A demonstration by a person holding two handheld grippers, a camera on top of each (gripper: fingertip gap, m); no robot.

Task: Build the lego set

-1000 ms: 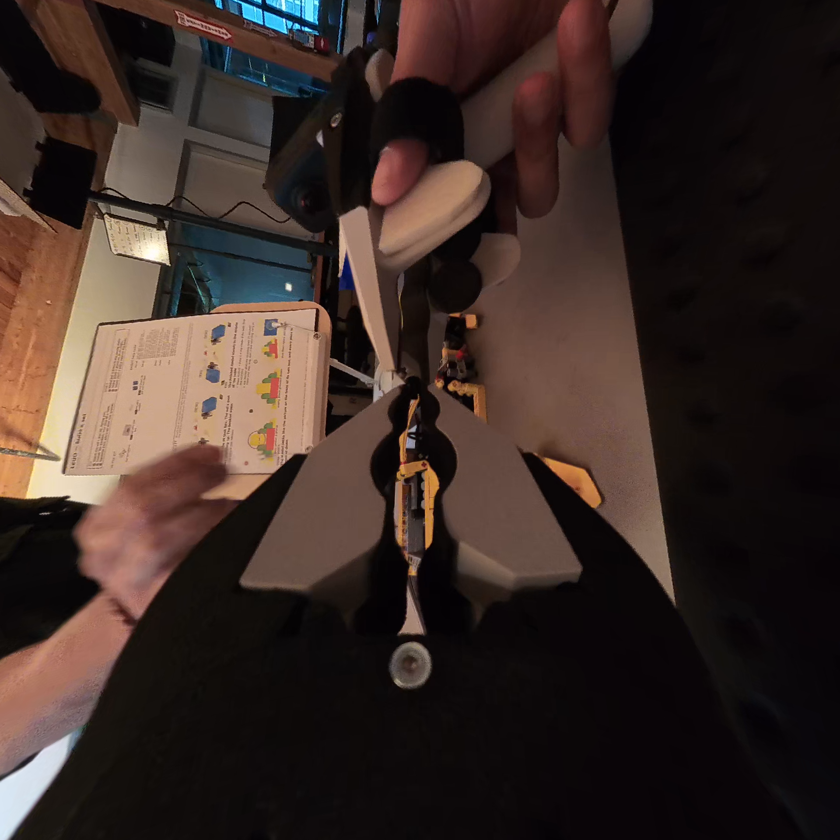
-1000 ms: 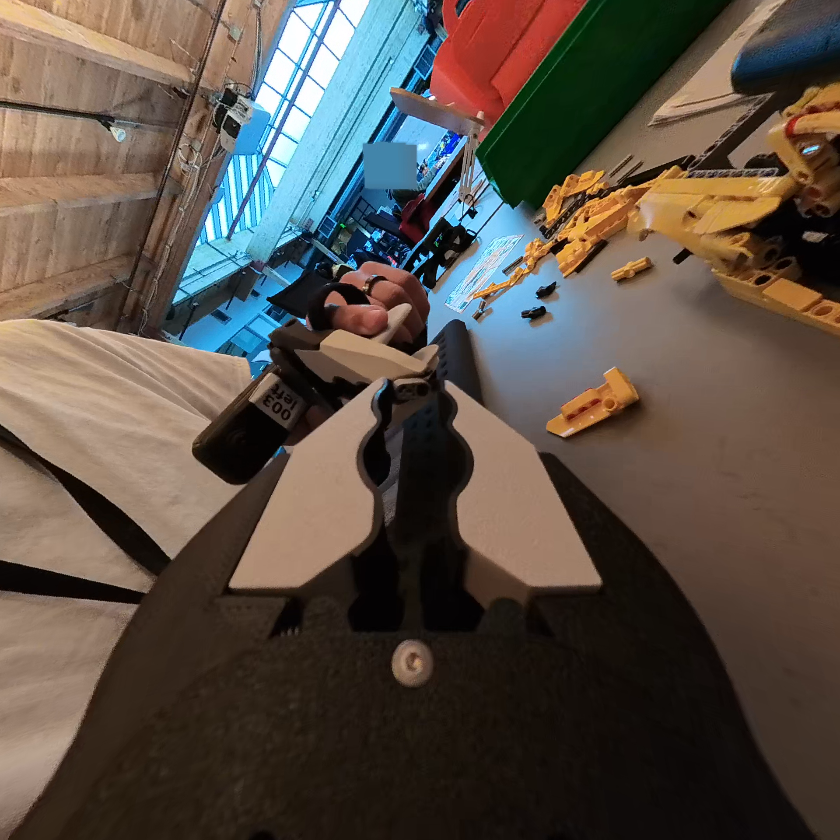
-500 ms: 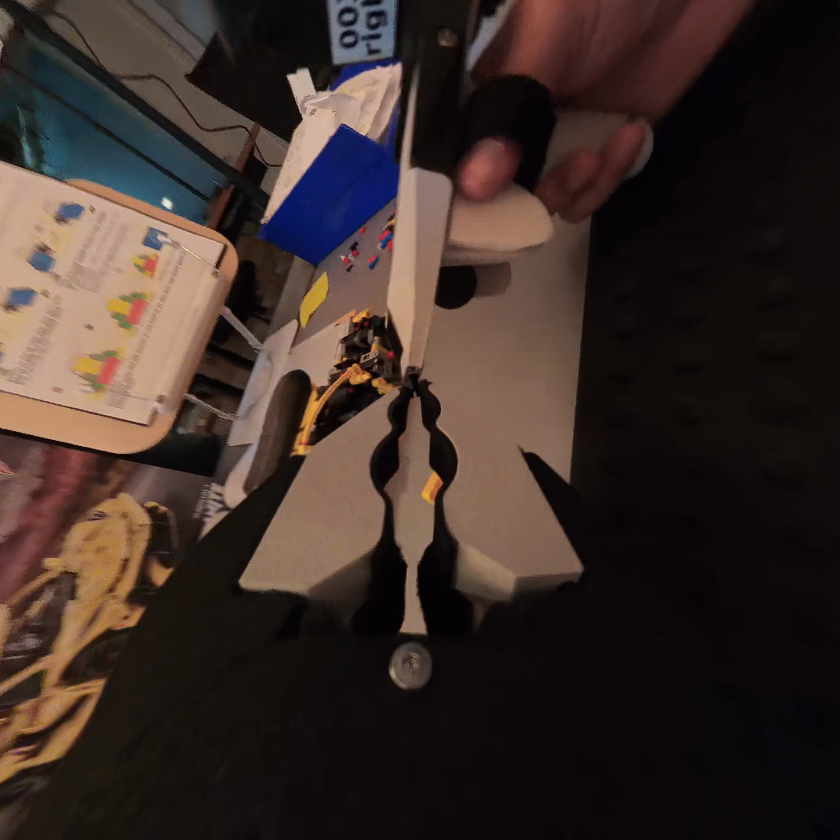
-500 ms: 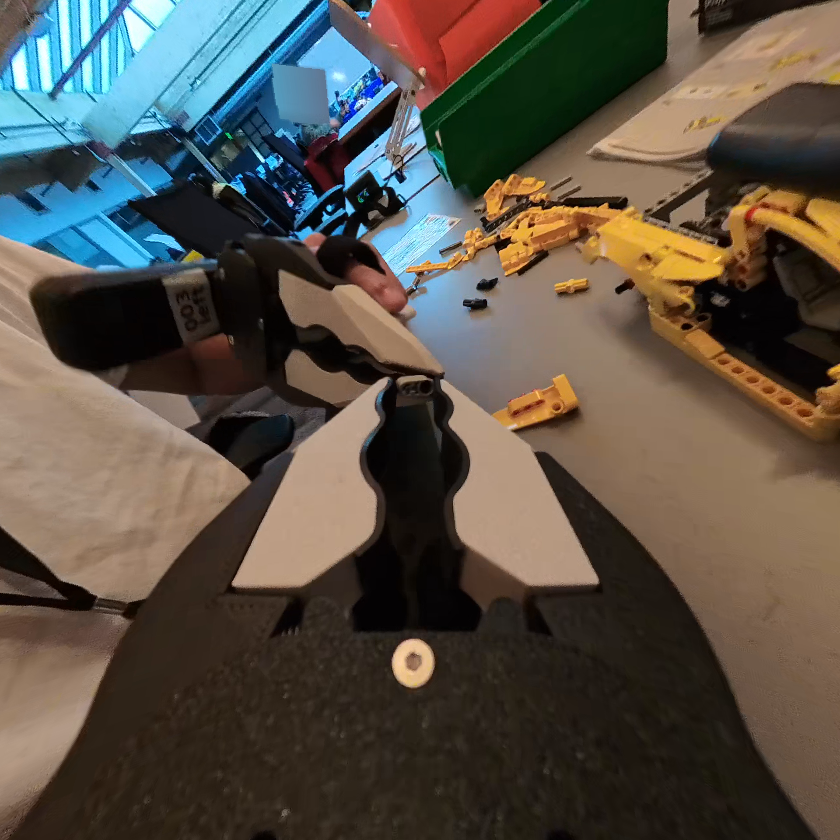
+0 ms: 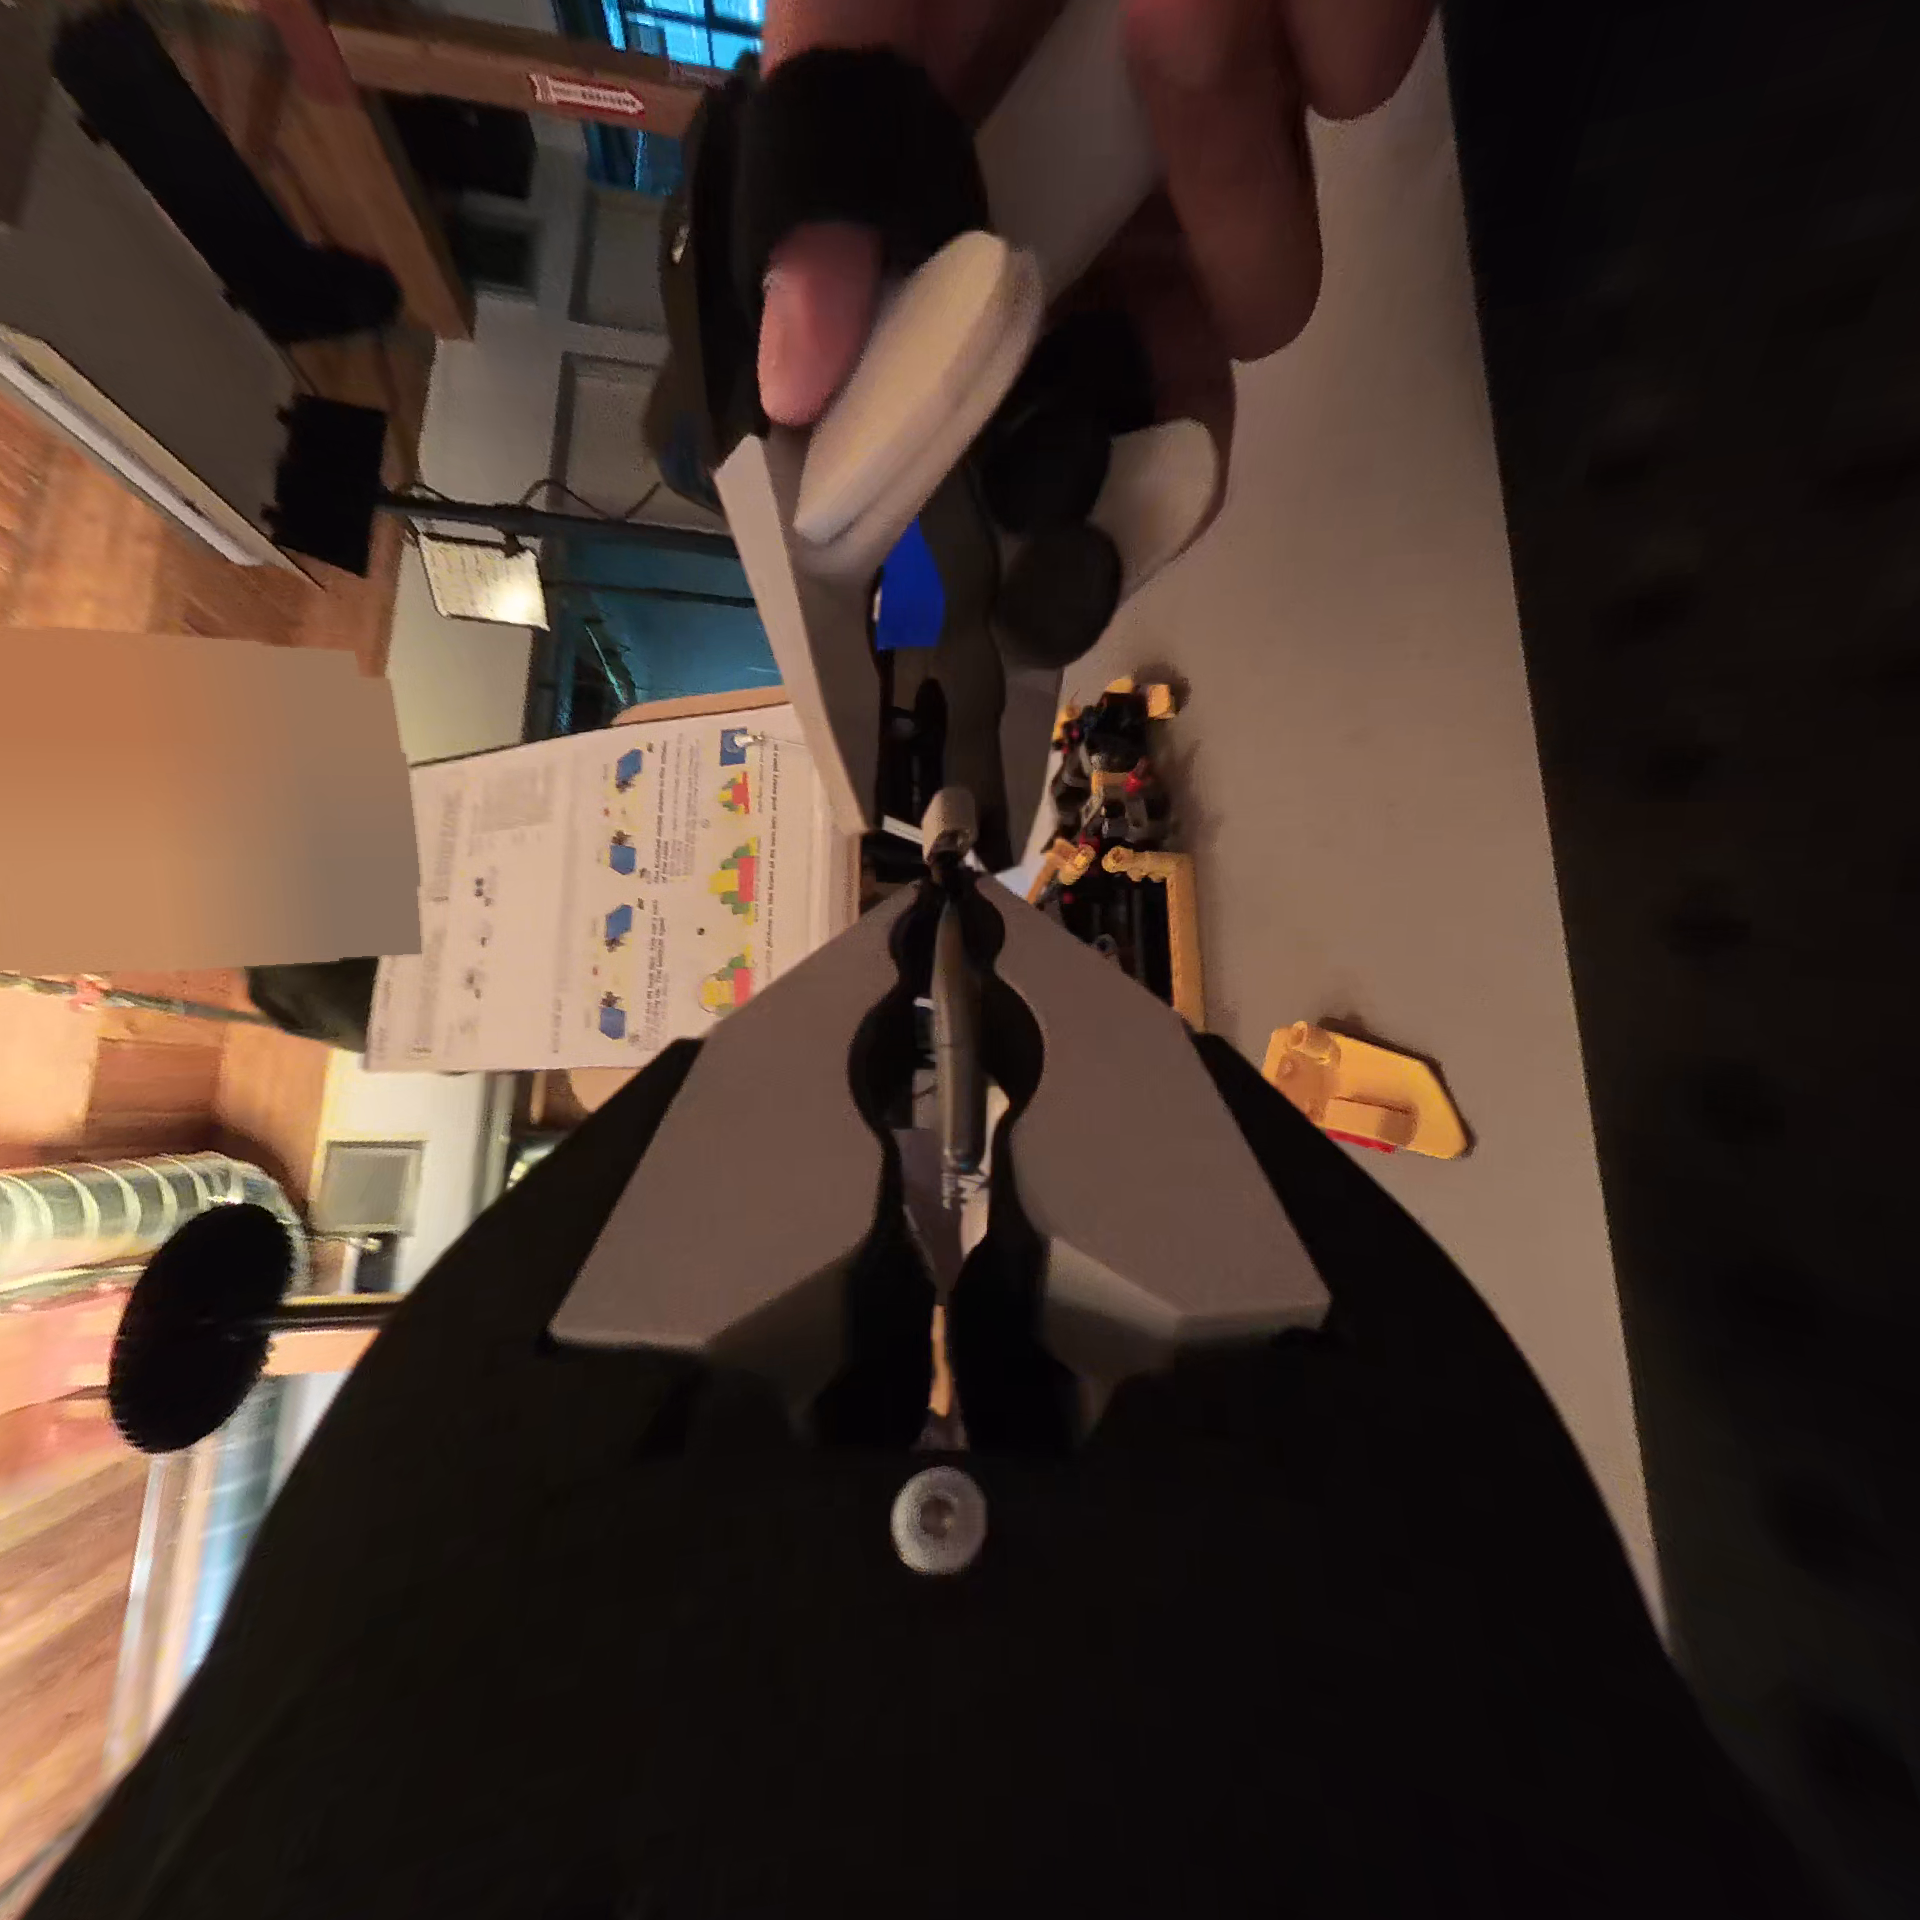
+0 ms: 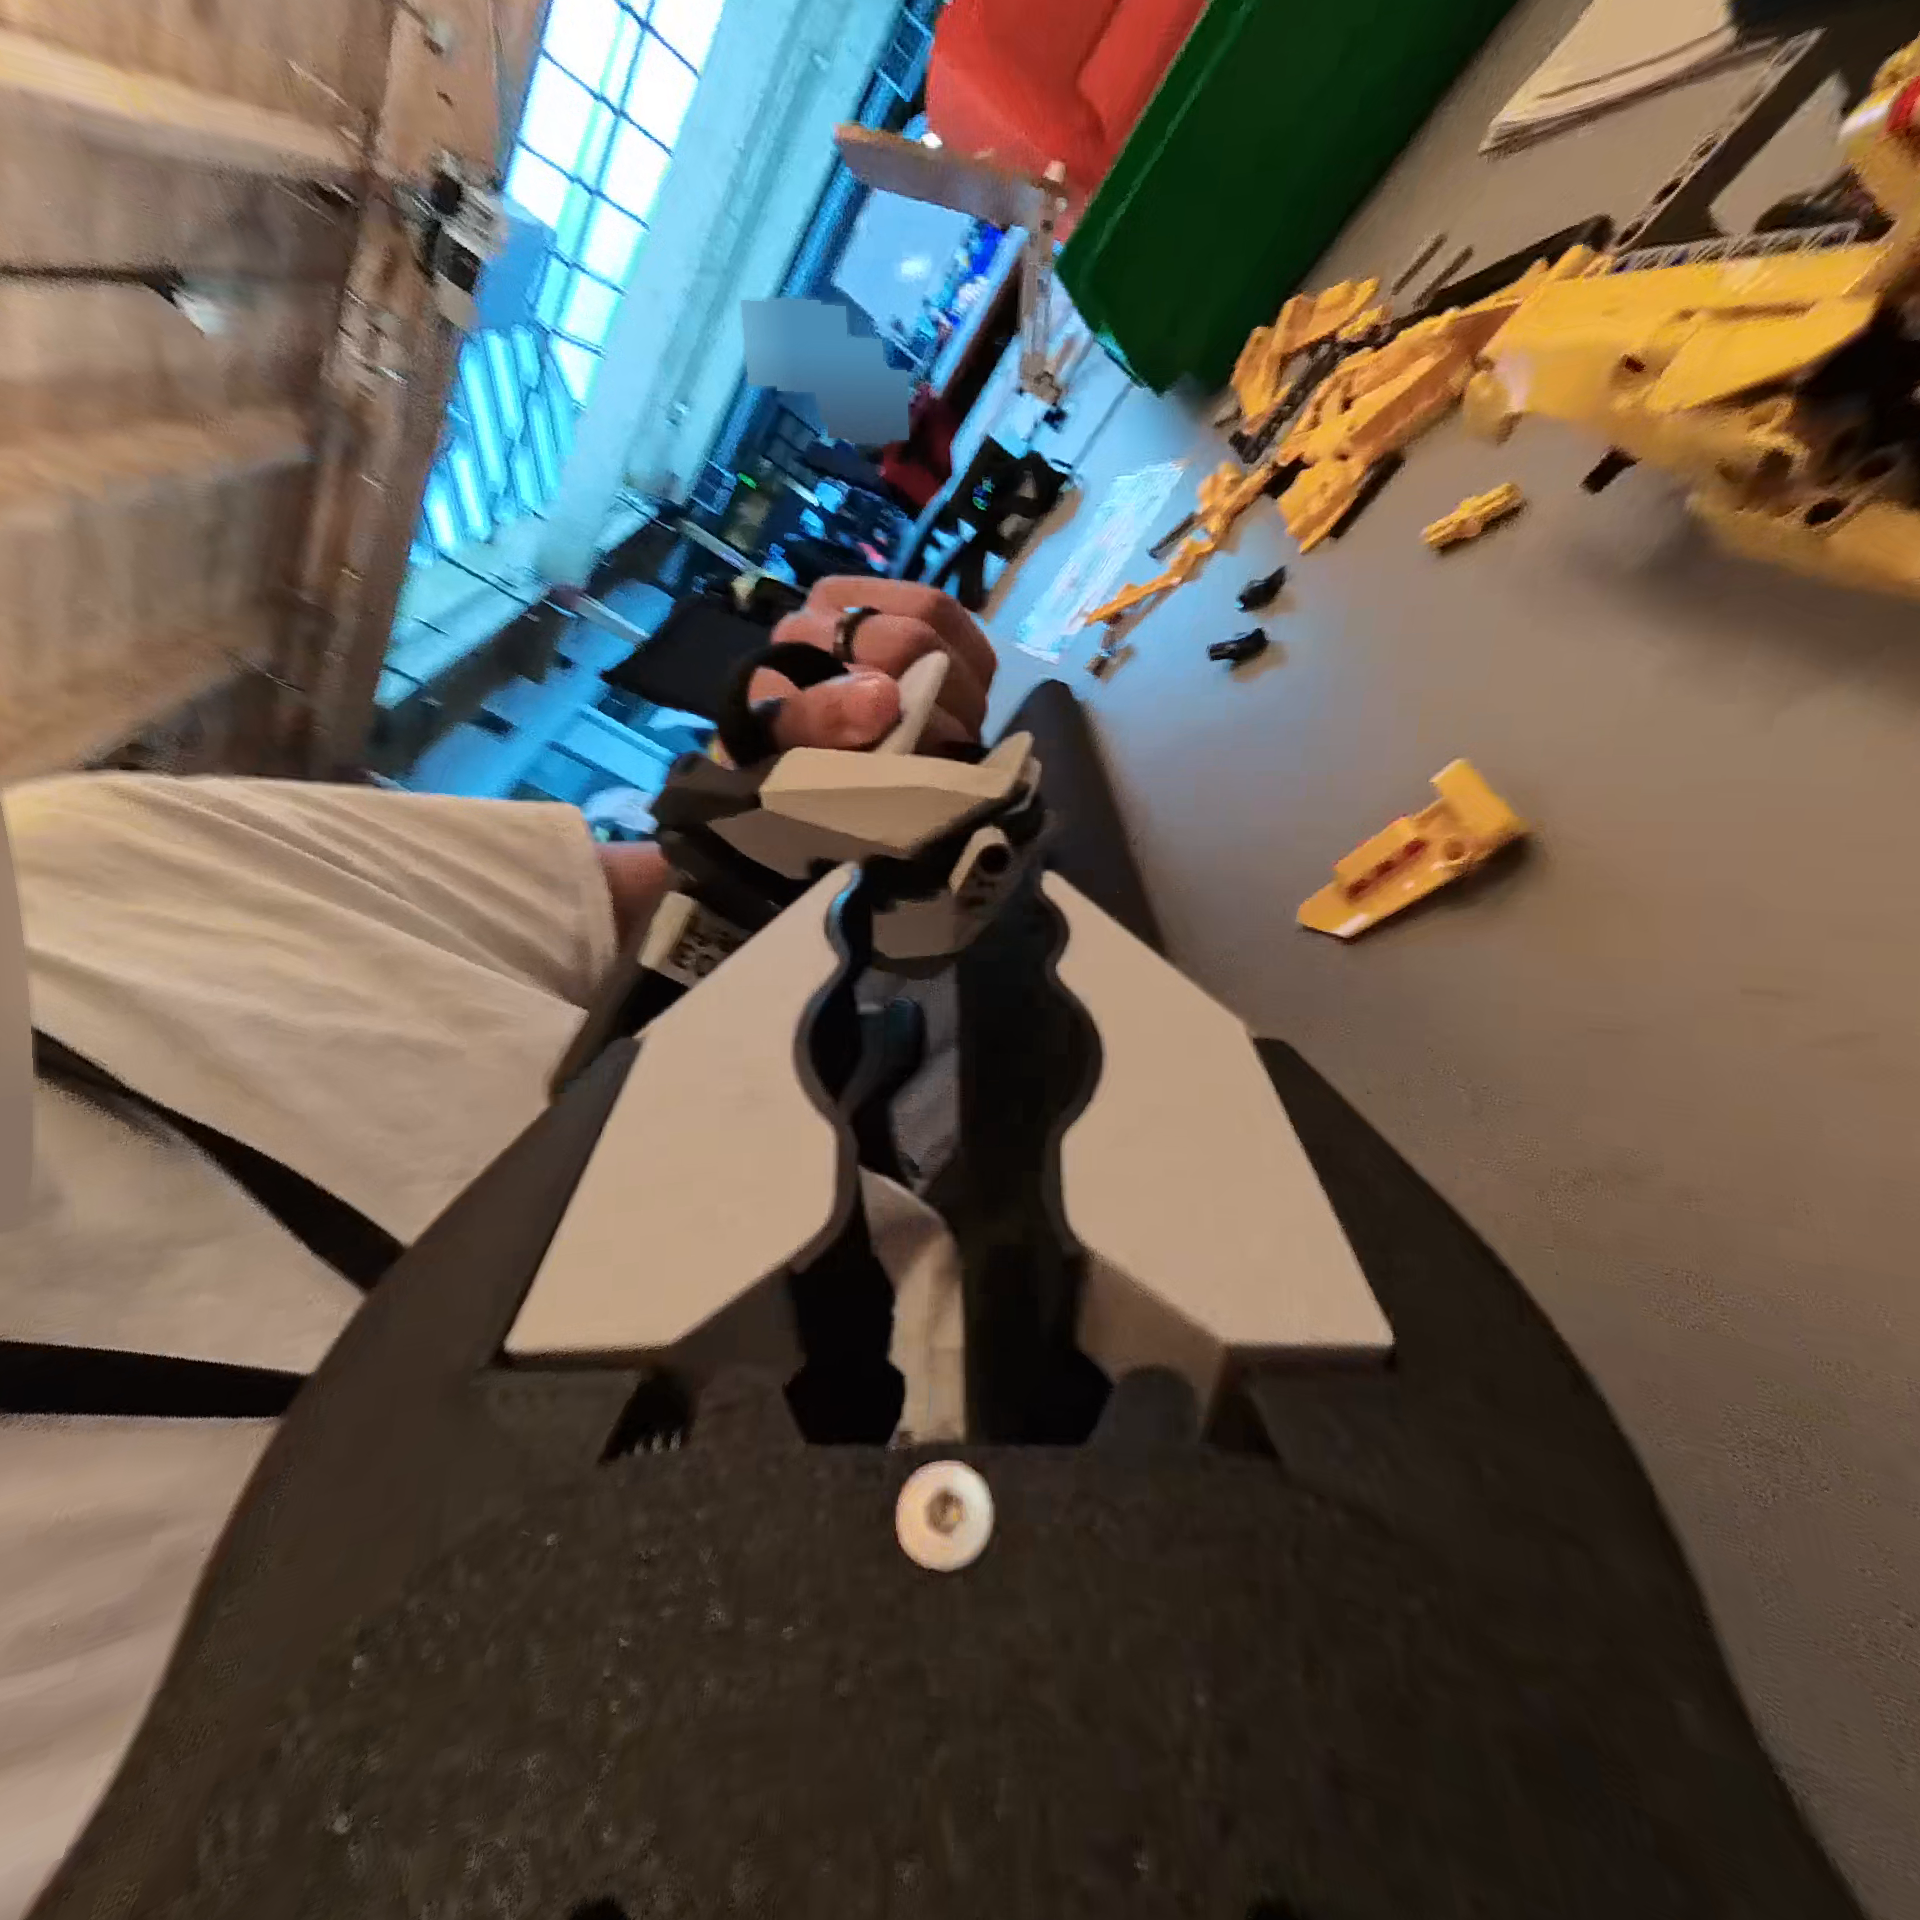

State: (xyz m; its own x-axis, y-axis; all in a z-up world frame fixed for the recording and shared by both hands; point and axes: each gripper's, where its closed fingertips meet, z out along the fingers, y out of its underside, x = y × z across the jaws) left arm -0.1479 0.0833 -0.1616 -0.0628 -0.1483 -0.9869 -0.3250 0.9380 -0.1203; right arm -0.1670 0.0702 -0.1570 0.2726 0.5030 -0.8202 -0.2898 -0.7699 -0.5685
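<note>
Left wrist view: grey pin [image 5: 951, 821] now between grippers.

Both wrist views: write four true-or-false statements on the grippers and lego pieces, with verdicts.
1. The left gripper's jaws are closed on a thin dark grey rod. True.
2. The right gripper holds the loose yellow piece. False: it lies on the table, apart from both grippers.
3. A pile of yellow parts lies in front of a bin. True.
4. That bin is blue. False: it is green.
</note>
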